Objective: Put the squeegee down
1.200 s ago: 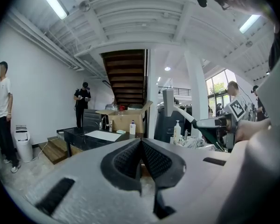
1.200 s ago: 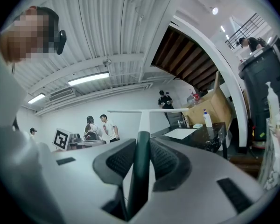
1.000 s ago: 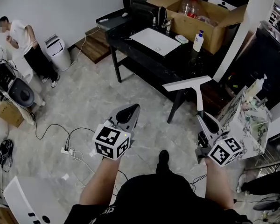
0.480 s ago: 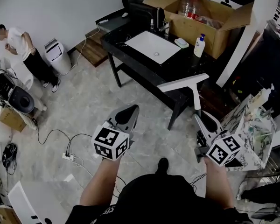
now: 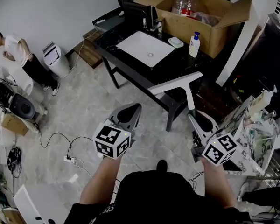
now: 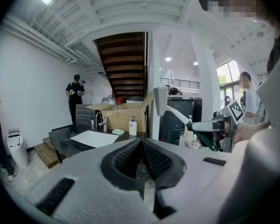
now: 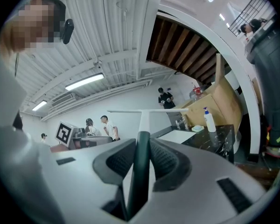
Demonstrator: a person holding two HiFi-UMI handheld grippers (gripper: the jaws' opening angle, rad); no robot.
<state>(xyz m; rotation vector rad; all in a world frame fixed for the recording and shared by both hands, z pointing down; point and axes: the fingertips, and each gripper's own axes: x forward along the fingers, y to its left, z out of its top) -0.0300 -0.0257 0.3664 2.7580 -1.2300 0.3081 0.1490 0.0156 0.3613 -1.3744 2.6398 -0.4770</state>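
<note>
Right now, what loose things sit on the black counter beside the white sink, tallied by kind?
cardboard box: 1
pump bottle: 1
soap dish: 1
Total: 3

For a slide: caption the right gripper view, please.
Right gripper shut on the squeegee by its dark handle, white blade crosswise ahead.

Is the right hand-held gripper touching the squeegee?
Touching. The right gripper view shows the right hand-held gripper shut on the squeegee handle.
</note>
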